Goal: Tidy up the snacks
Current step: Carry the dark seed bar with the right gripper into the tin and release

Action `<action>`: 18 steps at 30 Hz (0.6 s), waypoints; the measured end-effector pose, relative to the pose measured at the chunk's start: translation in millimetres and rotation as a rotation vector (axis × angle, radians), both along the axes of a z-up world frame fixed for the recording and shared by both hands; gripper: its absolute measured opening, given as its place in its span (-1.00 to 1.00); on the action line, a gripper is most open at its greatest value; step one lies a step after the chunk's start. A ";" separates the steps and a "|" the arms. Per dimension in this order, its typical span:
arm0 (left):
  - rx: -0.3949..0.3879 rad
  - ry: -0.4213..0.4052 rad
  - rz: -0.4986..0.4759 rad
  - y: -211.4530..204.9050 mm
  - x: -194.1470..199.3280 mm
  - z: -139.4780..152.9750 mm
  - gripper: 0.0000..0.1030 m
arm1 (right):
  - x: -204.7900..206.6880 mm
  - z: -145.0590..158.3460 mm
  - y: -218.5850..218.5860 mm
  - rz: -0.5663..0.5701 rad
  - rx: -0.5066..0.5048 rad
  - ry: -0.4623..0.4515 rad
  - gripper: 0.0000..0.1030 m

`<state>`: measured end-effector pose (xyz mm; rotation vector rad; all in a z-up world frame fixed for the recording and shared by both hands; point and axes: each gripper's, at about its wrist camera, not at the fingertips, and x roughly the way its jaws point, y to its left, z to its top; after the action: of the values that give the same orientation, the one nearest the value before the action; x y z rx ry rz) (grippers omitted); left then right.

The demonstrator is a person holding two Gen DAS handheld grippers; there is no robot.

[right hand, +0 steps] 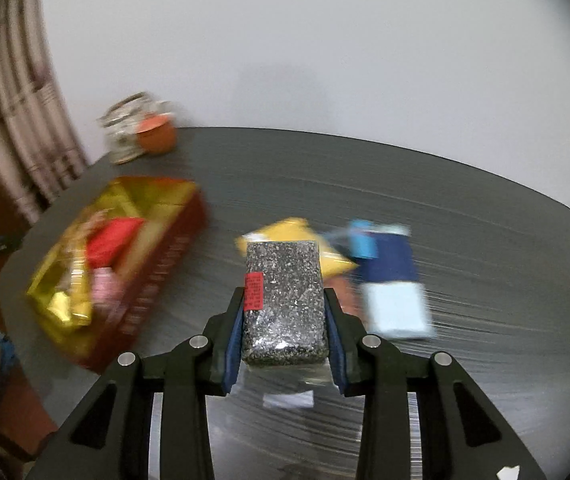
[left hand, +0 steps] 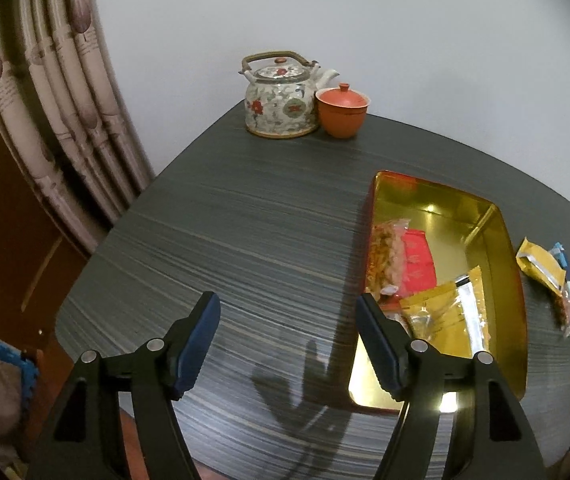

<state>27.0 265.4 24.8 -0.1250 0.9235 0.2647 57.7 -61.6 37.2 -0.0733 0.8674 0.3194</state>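
A red tin with a gold inside point(left hand: 509, 276) lies on the dark table, holding a clear bag of crisps point(left hand: 385, 256), a red packet point(left hand: 417, 264) and gold packets point(left hand: 445, 316). My left gripper point(left hand: 287, 316) hangs open over bare table just left of the tin, nothing between its blue pads. In the right wrist view my right gripper point(right hand: 285, 320) is shut on a speckled black-and-white snack block point(right hand: 285, 300) with a red label, held above the table. The tin point(right hand: 165, 256) lies to its left. A yellow packet point(right hand: 289, 232) and a blue-and-white packet point(right hand: 393, 280) lie behind the block.
A flowered teapot point(left hand: 281, 96) and a lidded orange cup point(left hand: 341, 110) stand at the table's far corner by the white wall. Loose packets point(left hand: 545, 268) lie right of the tin. A curtain point(left hand: 57, 100) hangs at the left. The right wrist view is motion-blurred.
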 end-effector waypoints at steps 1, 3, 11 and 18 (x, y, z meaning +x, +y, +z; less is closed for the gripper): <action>-0.004 0.002 0.003 0.7 0.0 -0.3 0.37 | -0.7 0.4 12.6 0.026 0.004 0.004 -0.36; -0.011 0.005 0.009 2.6 0.1 -1.1 0.37 | -3.5 -0.3 38.3 0.074 0.005 0.008 -0.36; -0.034 0.010 0.038 10.1 0.2 -2.9 0.38 | -5.0 -13.2 118.4 0.209 0.001 0.038 -0.36; -0.031 0.013 0.037 10.2 0.3 -4.0 0.38 | 2.4 -27.2 136.3 0.219 -0.034 0.053 -0.36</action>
<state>27.3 275.6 20.8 -0.1694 0.9394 0.2854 60.0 74.7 9.9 -0.1931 0.9193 0.5138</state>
